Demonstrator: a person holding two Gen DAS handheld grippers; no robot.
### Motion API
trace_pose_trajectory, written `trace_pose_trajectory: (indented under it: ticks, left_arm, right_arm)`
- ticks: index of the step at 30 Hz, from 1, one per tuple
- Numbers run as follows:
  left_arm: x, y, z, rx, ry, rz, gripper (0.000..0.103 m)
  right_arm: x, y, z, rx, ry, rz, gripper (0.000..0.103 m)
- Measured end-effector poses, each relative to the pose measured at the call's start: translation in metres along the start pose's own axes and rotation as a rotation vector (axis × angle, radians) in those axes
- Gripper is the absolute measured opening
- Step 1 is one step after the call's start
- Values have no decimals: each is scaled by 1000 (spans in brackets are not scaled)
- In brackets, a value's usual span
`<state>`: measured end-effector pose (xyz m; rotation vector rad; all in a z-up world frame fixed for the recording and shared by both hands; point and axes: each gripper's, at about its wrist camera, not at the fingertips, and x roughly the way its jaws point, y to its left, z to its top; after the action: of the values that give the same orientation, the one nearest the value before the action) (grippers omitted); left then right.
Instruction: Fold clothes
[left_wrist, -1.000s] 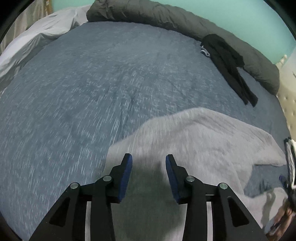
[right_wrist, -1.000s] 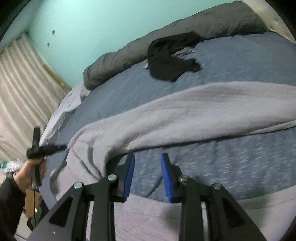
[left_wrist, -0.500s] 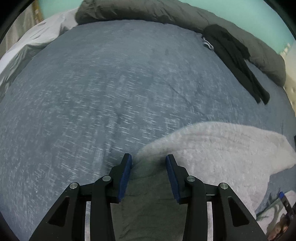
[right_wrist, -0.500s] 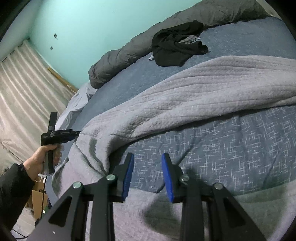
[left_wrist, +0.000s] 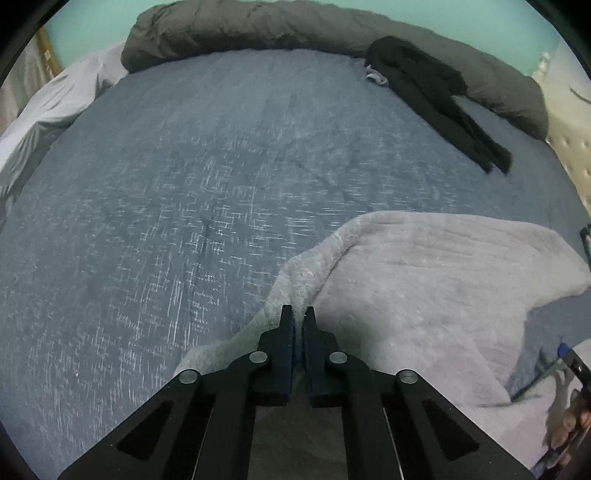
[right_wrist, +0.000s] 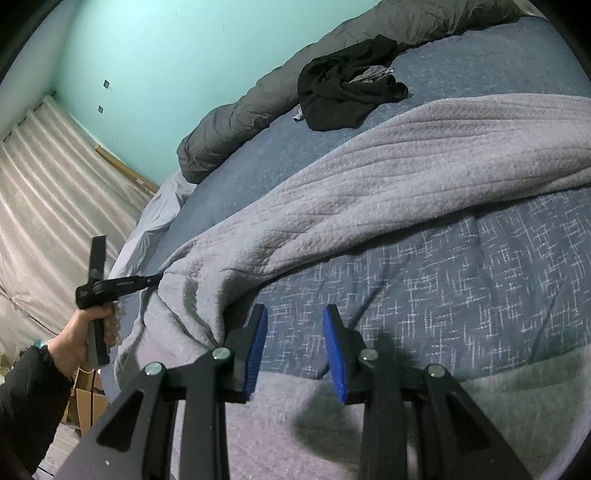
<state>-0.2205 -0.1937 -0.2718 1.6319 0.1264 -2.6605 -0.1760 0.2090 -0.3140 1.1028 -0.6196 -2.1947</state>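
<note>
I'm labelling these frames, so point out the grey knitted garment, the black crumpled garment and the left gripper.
grey knitted garment (right_wrist: 406, 177), right wrist view, ribbed middle.
black crumpled garment (right_wrist: 340, 96), right wrist view, centre.
left gripper (left_wrist: 298, 317), left wrist view, between fingertips.

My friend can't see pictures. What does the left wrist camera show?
The left gripper is pinched shut on an edge of a light grey fleece garment lying on a blue patterned bedspread. Far off, black clothing lies beside a rolled dark grey duvet.

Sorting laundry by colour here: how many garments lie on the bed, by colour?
Light grey knit garment: 1, pinched by the left gripper
Black garment: 1, crumpled by the rolled dark grey duvet
Total: 2
</note>
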Motion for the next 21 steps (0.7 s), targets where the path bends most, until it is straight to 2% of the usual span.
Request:
trace_pose_trajectory:
  ticks: [11,16,18,21]
  left_arm:
    - [-27,-60,-54,159,3,-126,4]
    - [-33,-40,-51,50,-21,-195,8]
    - [-37,-31,-47,13,-39,-199,18]
    - [-45,-18,-41,-43,-66,-206,22]
  right_arm:
    - [-4,-1,1,23,-15,6,31]
    - [-6,-1,3,25,-22,6,31]
    - [-7,-1,3,26,-24,7,31]
    - [-8,-1,4,27,-26,8,32]
